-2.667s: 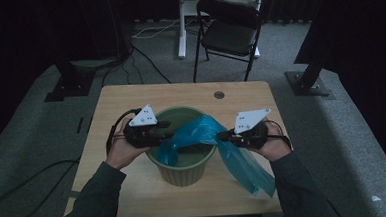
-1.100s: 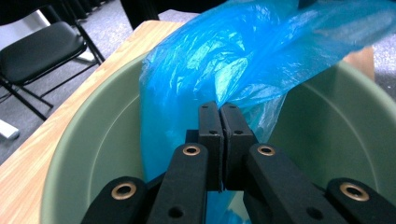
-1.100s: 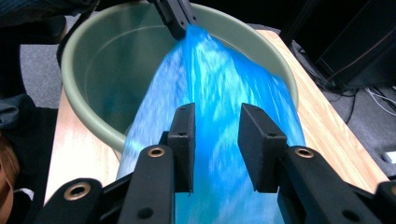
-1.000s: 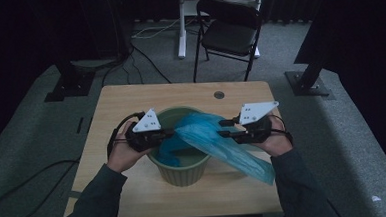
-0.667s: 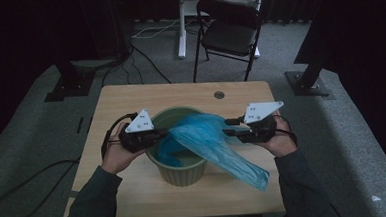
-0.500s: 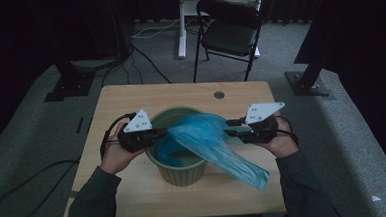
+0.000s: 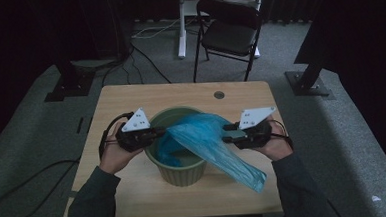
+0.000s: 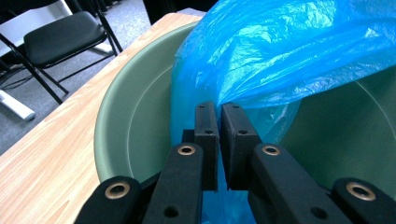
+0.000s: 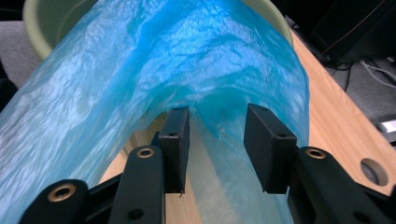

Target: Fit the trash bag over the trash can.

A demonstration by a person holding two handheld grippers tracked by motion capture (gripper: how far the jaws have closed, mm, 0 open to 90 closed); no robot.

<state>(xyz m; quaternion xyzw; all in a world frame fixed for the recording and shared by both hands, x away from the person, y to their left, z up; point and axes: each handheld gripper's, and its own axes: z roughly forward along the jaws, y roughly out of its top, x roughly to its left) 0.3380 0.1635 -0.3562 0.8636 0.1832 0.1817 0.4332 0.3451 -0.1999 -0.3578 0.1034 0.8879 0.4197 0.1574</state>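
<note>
crinkled translucent blue bag (image 7: 208,143) drapes across the green tub (image 7: 182,171); left tool (image 8: 219,140) pinches its edge, right tool (image 9: 217,140) has just been opening, film between unclamped.

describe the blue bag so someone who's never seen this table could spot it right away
On the wooden table stands a green bin, between the two grippers. The blue bag lies across the bin's rim, one end inside and the other trailing toward the table's near right edge. It is the one crinkly, see-through blue thing there.
</note>
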